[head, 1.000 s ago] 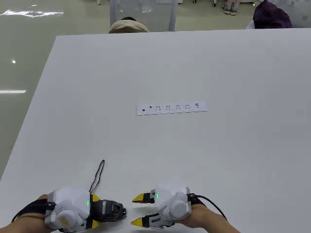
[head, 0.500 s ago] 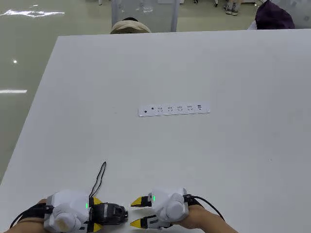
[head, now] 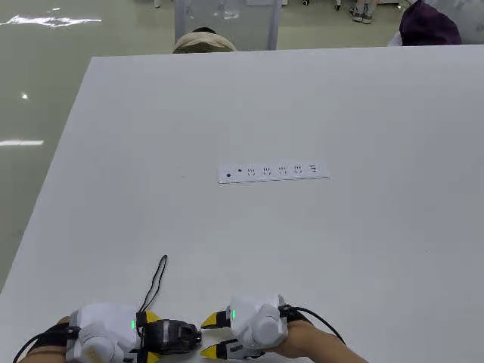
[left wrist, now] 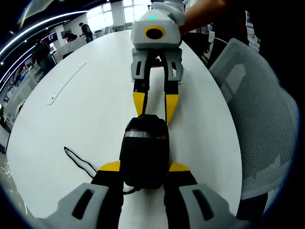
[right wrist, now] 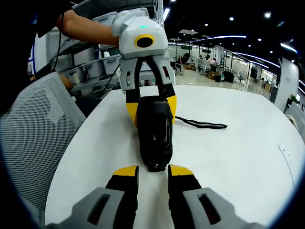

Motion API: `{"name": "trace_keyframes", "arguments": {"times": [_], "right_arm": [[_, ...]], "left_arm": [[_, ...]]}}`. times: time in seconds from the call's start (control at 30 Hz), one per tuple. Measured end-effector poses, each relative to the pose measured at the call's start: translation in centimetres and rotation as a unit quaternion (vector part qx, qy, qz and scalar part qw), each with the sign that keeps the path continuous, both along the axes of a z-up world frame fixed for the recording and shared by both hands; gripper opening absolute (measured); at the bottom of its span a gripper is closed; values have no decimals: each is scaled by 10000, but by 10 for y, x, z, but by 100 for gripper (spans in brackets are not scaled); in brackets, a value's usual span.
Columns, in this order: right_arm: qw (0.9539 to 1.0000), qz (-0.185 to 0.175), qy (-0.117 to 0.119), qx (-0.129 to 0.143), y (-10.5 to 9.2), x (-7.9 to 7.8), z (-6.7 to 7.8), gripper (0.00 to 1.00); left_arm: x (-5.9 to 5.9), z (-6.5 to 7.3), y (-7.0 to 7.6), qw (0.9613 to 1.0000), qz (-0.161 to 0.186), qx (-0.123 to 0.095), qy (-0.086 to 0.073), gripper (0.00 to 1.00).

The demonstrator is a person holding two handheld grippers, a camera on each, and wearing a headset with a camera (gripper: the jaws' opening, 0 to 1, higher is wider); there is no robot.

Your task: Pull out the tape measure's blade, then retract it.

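Now, the left gripper (left wrist: 144,167) clasped the black, rounded plastic tape measure (left wrist: 144,143); the right gripper (right wrist: 152,174), jaws apart, could close short of the blade and slip.

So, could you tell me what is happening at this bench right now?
A person works two handheld grippers on a white table. The left gripper is shut on a black tape measure, its cord trailing on the table. The right gripper faces it, fingers open at the case's front end. No blade is drawn out yet.
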State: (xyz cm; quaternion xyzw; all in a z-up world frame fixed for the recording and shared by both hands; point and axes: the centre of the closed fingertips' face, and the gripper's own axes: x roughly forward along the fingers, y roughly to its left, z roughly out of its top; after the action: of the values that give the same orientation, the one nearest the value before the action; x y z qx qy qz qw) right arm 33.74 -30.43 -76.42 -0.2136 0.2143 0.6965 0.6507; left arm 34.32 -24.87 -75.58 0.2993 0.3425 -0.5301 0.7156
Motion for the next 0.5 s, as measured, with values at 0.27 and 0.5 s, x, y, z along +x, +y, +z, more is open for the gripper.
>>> {"name": "trace_keyframes", "arguments": {"times": [0.27, 0.5], "right_arm": [[10000, 2, 5, -13, 2, 4, -1, 21], [9999, 97, 5, -55, 8, 5, -1, 20]], "left_arm": [[0, 0, 3, 10000, 46, -59, 36, 28], [1, 0, 4, 9999, 63, -103, 53, 28]]}}
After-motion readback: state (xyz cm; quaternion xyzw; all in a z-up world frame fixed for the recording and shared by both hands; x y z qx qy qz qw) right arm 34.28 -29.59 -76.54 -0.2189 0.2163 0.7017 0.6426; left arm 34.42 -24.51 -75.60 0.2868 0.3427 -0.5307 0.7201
